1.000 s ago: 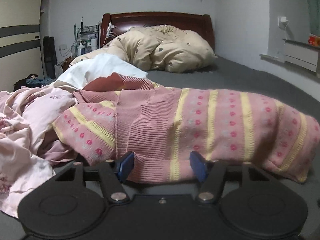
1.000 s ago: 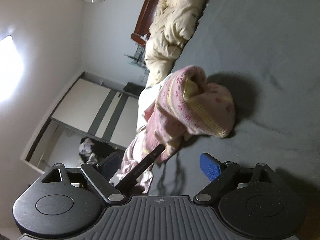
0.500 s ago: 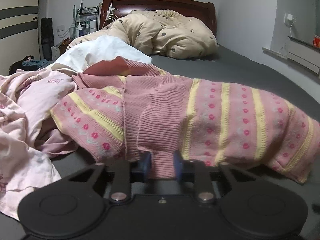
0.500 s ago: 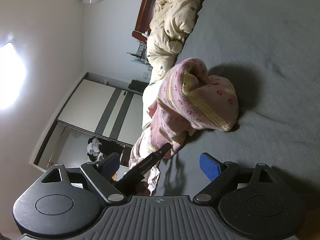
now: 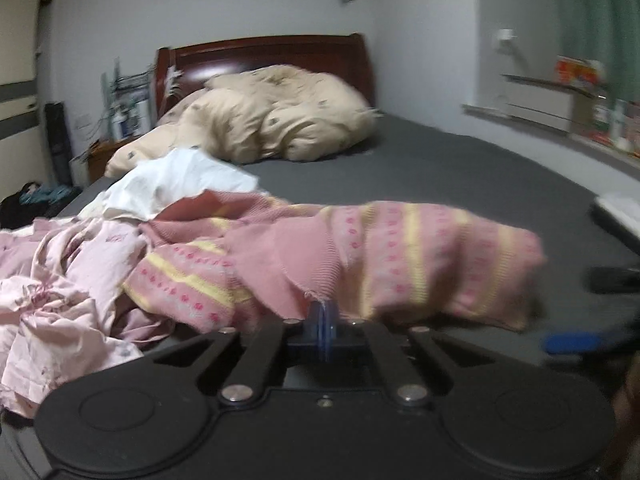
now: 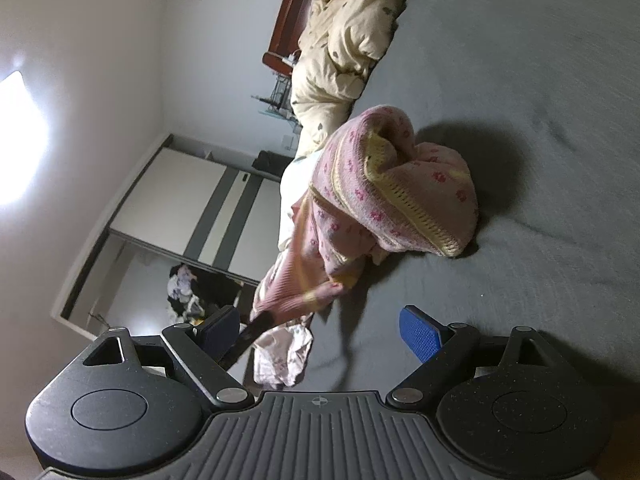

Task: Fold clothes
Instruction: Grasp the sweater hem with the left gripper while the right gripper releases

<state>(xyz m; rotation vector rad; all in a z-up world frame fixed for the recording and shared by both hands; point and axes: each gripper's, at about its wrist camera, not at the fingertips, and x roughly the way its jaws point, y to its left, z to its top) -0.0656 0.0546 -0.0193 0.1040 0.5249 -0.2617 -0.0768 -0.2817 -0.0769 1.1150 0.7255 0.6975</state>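
Note:
A pink knit sweater [image 5: 400, 252] with yellow stripes and red dots lies crumpled on the grey bed [image 5: 460, 176]. My left gripper [image 5: 323, 316] is shut on the sweater's ribbed near edge and lifts it a little. The sweater also shows in the right wrist view [image 6: 384, 196], its edge pulled up toward the left gripper's black finger [image 6: 256, 328]. My right gripper [image 6: 320, 330] is open and empty, held above the bed near the sweater; its blue pad shows at the right of the left wrist view [image 5: 572, 342].
Pale pink clothes [image 5: 60, 280] and a white garment [image 5: 176, 180] are piled left of the sweater. A beige duvet [image 5: 276, 116] lies by the wooden headboard [image 5: 264, 50]. A wardrobe [image 6: 192, 200] stands beside the bed. A windowsill with items [image 5: 580, 120] is on the right.
My left gripper closed on the sweater's ribbed edge and has lifted and pulled it back. The right gripper stayed open and shifted only slightly.

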